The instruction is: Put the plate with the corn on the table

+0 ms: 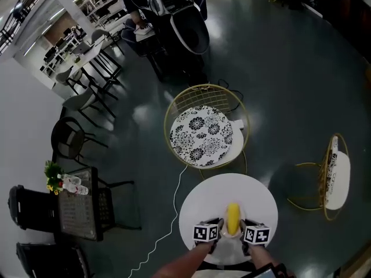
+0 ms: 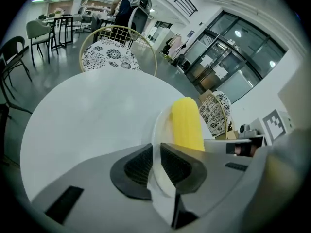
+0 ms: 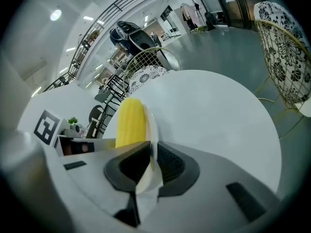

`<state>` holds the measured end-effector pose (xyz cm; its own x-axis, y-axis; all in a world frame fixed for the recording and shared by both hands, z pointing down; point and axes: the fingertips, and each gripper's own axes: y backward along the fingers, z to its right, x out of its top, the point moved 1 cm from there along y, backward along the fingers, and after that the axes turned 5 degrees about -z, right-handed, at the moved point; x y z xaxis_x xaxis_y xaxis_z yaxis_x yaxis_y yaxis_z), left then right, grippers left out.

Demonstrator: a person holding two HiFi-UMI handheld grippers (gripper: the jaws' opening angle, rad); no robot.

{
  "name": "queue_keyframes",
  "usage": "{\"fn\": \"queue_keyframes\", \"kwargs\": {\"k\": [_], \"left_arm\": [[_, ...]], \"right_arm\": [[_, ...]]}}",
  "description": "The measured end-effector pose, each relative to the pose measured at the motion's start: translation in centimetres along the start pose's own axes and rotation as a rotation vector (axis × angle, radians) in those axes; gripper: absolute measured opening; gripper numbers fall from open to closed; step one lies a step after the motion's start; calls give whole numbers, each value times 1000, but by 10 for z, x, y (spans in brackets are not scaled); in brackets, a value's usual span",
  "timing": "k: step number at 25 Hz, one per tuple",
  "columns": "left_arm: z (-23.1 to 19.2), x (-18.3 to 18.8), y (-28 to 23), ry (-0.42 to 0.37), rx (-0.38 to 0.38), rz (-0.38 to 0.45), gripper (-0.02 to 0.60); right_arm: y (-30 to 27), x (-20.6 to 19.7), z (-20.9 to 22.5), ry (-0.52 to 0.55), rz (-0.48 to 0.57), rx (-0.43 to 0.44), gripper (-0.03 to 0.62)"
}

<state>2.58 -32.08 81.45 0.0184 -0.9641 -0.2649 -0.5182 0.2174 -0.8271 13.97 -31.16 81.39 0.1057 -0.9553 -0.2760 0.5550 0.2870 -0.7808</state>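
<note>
A yellow corn cob (image 1: 232, 218) lies on a small white plate (image 1: 233, 240) above the near part of the round white table (image 1: 227, 198). My left gripper (image 1: 215, 238) is shut on the plate's left rim, and my right gripper (image 1: 243, 238) is shut on its right rim. In the left gripper view the plate rim (image 2: 158, 130) runs between the dark pads, with the corn (image 2: 187, 125) just beyond. In the right gripper view the rim (image 3: 151, 130) is likewise clamped, the corn (image 3: 129, 121) on its left. Whether the plate touches the table is hidden.
A gold wire chair (image 1: 204, 129) with a black-and-white floral cushion stands right behind the table. A second such chair (image 1: 333, 175) is at the right. A white cable (image 1: 168, 227) trails on the dark floor to the left. A dark side table (image 1: 78, 201) with a plant stands far left.
</note>
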Motion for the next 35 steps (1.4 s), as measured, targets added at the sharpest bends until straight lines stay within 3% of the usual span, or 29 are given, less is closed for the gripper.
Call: {"fn": "queue_keyframes", "kwargs": {"k": [10,20,28,30,35], "left_arm": [[-1,3,-6,-10,25,-1,38],[2,3,-7,-49,65,4,45],[3,5,-6,-21,33,45,68],[6,8,-3,-19,6,87,100],[-3,6,12,-33,7,173,100]], "right_arm": [[-5,1,4,-22,3,-4,48],[-8,-1,5,38,-39,-2,48],[-4,1,6,33,30,8,49],[2,4,12,21,72,3,49],[17,6,26,-29,156,-5,49]]}}
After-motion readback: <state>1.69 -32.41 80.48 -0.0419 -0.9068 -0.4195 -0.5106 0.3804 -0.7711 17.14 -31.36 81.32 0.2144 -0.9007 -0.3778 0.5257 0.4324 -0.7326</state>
